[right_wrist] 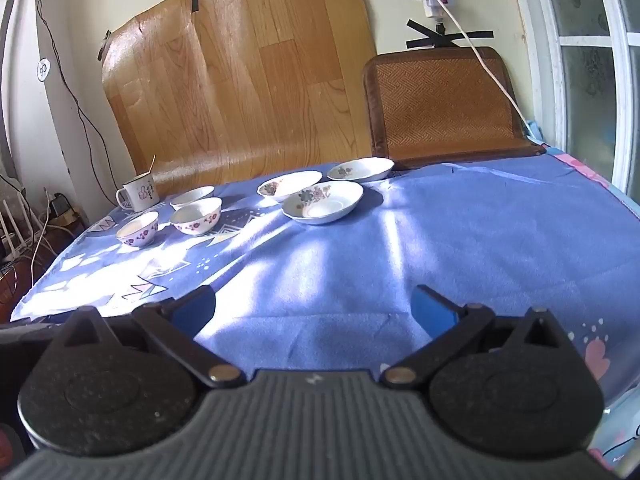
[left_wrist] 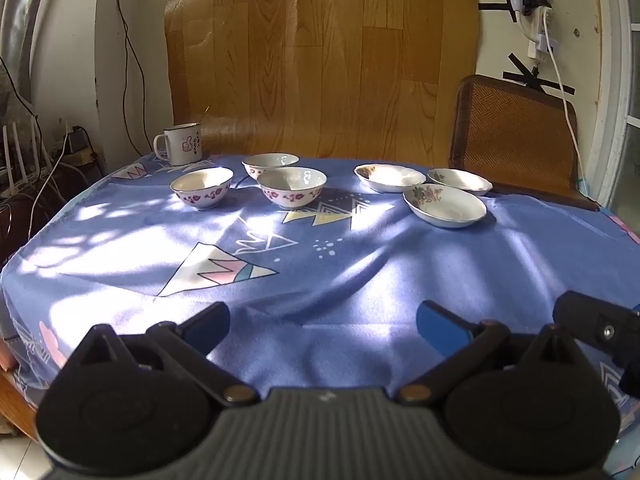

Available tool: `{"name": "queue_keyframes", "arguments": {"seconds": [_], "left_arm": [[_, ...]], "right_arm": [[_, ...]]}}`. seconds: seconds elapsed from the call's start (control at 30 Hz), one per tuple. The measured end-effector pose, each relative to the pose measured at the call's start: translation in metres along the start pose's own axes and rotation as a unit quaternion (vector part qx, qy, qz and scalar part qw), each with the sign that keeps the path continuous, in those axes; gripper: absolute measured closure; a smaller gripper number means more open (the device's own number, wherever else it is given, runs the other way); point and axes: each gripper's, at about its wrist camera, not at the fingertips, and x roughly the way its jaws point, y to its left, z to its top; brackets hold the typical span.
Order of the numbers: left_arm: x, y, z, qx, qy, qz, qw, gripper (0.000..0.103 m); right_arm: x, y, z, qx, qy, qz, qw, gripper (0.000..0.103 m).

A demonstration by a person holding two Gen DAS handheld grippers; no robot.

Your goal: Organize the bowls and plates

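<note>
Three white bowls with purple flowers stand apart at the far left of the blue tablecloth: a left bowl, a middle bowl and a back bowl. Three shallow flowered plates lie to their right: a near plate, a back left plate and a back right plate. My left gripper is open and empty over the near cloth. My right gripper is open and empty, also near the front edge.
A white enamel mug with a spoon stands at the back left corner. A woven chair back stands behind the table at right. Cables and a router sit left of the table. The blue tablecloth is wrinkled.
</note>
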Motion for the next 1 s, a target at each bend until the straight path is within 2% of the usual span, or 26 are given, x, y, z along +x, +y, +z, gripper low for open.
{"name": "queue_keyframes", "arguments": {"seconds": [1.0], "left_arm": [[0.003,-0.0043,-0.003,0.005,0.009,-0.002,0.9999,0.0]], "right_arm": [[0.0039,-0.0015,-0.0036,0.004,0.004,0.0,1.0,0.0]]}}
